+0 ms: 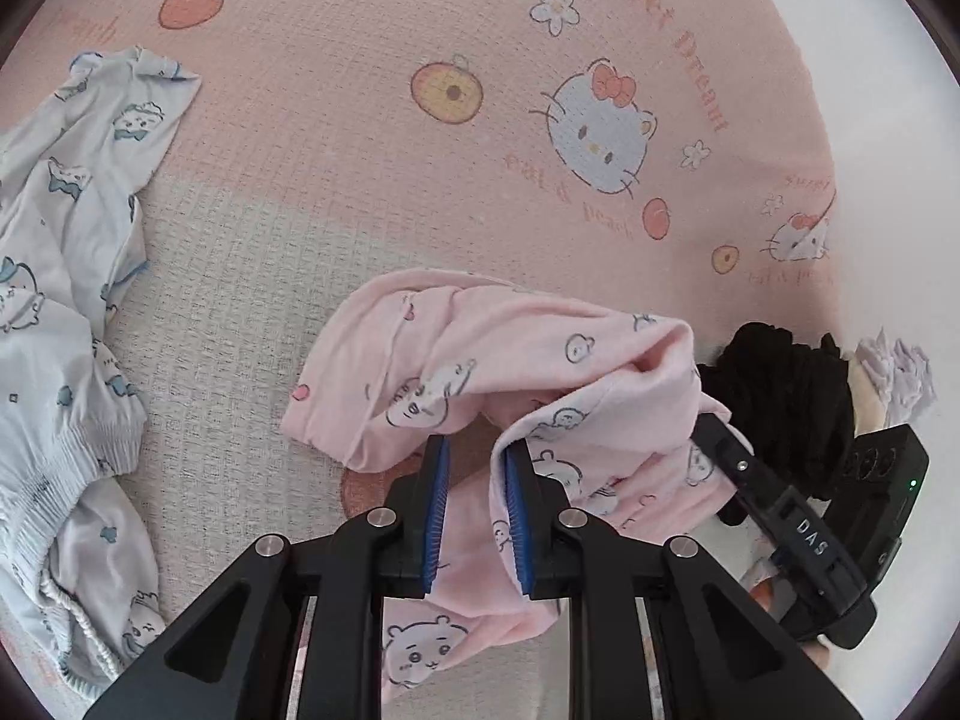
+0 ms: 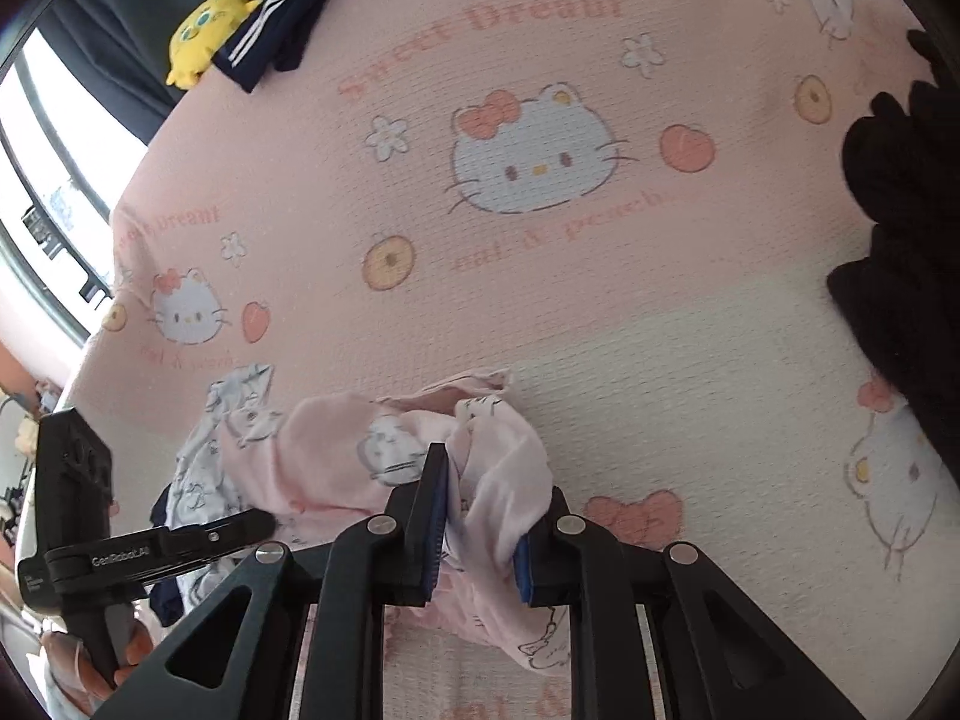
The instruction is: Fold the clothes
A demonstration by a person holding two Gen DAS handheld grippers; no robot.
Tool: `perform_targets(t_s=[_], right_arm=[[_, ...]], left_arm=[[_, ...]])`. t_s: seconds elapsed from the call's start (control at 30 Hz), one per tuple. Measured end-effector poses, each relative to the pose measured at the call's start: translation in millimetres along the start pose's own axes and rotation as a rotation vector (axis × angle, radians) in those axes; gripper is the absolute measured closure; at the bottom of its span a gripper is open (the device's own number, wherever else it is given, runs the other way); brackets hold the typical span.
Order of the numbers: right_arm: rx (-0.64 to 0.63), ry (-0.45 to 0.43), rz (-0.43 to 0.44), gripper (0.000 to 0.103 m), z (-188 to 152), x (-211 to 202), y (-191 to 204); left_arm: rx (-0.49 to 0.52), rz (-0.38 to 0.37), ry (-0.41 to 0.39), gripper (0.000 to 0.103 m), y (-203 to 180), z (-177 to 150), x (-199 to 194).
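A pink garment with bear prints hangs bunched over the bed, stretched between my two grippers. My left gripper is shut on one part of it; the cloth runs between the blue pads and drapes over the right finger. My right gripper is shut on another bunch of the pink garment, which bulges out between its fingers and covers the right fingertip. Each gripper shows in the other's view, the right gripper body to the right and the left gripper body to the left.
The bed has a pink cat-print sheet. A pale blue printed pyjama piece lies crumpled at the left. A black garment lies at the right. A yellow plush toy and a navy striped garment sit at the far edge.
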State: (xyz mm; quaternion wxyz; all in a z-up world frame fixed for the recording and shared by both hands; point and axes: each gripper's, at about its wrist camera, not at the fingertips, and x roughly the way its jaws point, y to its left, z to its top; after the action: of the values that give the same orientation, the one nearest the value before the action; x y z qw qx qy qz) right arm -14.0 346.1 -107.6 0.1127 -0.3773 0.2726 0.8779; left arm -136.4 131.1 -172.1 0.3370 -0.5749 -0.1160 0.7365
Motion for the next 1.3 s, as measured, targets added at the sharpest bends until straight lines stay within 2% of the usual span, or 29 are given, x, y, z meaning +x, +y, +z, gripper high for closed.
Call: perform_targets(t_s=[0.17, 0.4, 0.57, 0.63, 0.73, 0.77, 0.83, 0.87, 0.93, 1.0, 1.03, 1.07, 1.13, 1.17, 1.3], right_arm=[[0.018, 0.012, -0.001, 0.087, 1.8, 1.6, -4.9], [0.014, 0.053, -0.045, 0.087, -1.0, 10.8, -9.2], [0.011, 0.076, -0.084, 0.087, -1.1, 15.5, -16.8], [0.011, 0.074, -0.083, 0.087, -1.3, 14.8, -18.9], [0.022, 0.111, -0.036, 0.086, -3.6, 16.0, -22.5], [0.029, 0.113, -0.040, 0.085, -4.9, 15.7, -23.4], [0.044, 0.118, -0.045, 0.074, -7.3, 14.8, -25.5], [0.057, 0.121, -0.033, 0.065, -7.6, 13.4, -27.7], [0.085, 0.126, -0.008, 0.061, -8.1, 10.4, -32.2], [0.113, 0.132, 0.017, 0.053, -8.6, 7.5, -36.7], [0.123, 0.134, 0.028, 0.050, -8.8, 6.0, -38.6], [0.121, 0.133, 0.035, 0.047, -9.3, 4.0, -39.3], [0.117, 0.138, 0.039, 0.043, -11.0, 1.2, -41.8], [0.115, 0.147, 0.036, 0.040, -12.7, 1.3, -42.5], [0.104, 0.182, 0.029, 0.039, -23.6, 1.7, -45.8]], left_arm=[[0.023, 0.017, -0.008, 0.087, -0.7, 0.8, -1.4], [0.025, 0.025, 0.007, 0.087, 2.0, -0.6, -0.6], [0.064, 0.035, 0.019, 0.087, -3.2, -3.5, -0.1], [0.120, 0.070, 0.002, 0.087, -10.9, -4.4, -2.3], [0.228, 0.172, -0.015, 0.087, -24.5, -7.8, -2.5], [0.255, 0.179, -0.012, 0.087, -28.5, -7.8, -2.6], [0.260, 0.161, -0.006, 0.087, -31.6, -7.5, -4.4], [0.244, 0.125, 0.004, 0.087, -32.0, -6.5, -6.2], [0.207, 0.044, 0.043, 0.086, -32.2, -4.0, -7.4], [0.199, 0.032, 0.032, 0.079, -32.8, -4.4, -10.4], [0.195, 0.026, 0.027, 0.064, -33.2, -4.6, -11.8], [0.191, 0.020, 0.022, 0.039, -33.5, -4.8, -13.3], [0.182, 0.008, 0.011, 0.022, -34.1, -5.1, -16.2], [0.178, 0.002, 0.005, 0.022, -34.4, -5.3, -17.7], [0.162, -0.023, -0.016, 0.022, -35.7, -6.1, -23.5]])
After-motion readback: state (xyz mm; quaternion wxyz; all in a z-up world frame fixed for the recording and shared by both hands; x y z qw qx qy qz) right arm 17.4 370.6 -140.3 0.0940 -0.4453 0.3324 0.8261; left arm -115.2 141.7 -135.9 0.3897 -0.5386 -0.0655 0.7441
